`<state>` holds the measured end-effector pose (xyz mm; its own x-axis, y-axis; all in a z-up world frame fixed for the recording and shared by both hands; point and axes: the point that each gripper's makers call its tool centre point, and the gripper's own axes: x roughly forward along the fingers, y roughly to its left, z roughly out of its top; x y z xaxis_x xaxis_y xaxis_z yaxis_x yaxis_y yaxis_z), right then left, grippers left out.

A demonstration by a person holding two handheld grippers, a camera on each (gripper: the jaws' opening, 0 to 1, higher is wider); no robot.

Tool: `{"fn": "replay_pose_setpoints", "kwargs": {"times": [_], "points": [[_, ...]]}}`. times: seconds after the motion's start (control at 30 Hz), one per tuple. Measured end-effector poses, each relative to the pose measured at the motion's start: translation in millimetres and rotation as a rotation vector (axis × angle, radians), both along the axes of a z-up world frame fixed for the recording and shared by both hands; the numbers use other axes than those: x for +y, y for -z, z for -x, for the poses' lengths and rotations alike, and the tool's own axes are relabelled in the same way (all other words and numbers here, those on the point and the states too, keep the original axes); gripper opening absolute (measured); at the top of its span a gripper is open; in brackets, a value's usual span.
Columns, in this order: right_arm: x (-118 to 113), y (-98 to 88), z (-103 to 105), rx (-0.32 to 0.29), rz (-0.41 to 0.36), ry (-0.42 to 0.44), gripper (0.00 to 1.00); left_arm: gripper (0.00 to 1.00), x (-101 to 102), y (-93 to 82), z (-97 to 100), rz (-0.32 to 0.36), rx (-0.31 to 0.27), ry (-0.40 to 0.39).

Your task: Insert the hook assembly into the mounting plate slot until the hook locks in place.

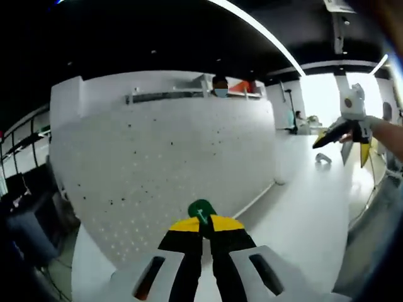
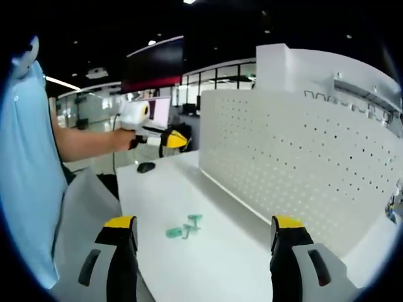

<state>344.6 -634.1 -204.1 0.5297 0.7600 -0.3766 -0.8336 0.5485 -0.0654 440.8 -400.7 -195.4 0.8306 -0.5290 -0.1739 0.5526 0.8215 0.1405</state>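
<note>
Where pegboard (image 2: 302, 157) meets white table (image 2: 208, 264)

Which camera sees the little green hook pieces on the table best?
The right gripper view: the green hooks lie loose on the white table, between that open gripper's jaws. In the left gripper view, the left gripper is shut on another green hook.

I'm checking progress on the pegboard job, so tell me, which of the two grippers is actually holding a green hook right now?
The left gripper: its jaws are shut on a green hook in front of the pegboard. The right gripper is open, with loose hooks on the table.
</note>
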Motion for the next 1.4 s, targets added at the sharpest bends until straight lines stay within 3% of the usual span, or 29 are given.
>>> {"fn": "replay_pose_setpoints", "kwargs": {"times": [0.37, 0.83, 1.2, 1.4], "points": [[-6.1, -8.6, -8.0, -0.043, -0.033, 0.040, 0.89, 0.04, 15.0, -18.6, -17.2, 0.027, -0.061, -0.082], [-16.8, -18.6, -19.7, -0.101, -0.089, 0.103, 0.90, 0.03, 46.2, -49.6, -57.9, 0.090, -0.127, -0.215], [-25.2, -28.6, -25.7, -0.152, -0.134, 0.152, 0.91, 0.03, 49.5, -84.5, -78.4, 0.094, -0.217, -0.270], [-27.4, -32.4, -25.9, -0.163, -0.162, 0.164, 0.92, 0.03, 51.9, -88.3, -85.4, 0.052, -0.250, -0.281]]}}
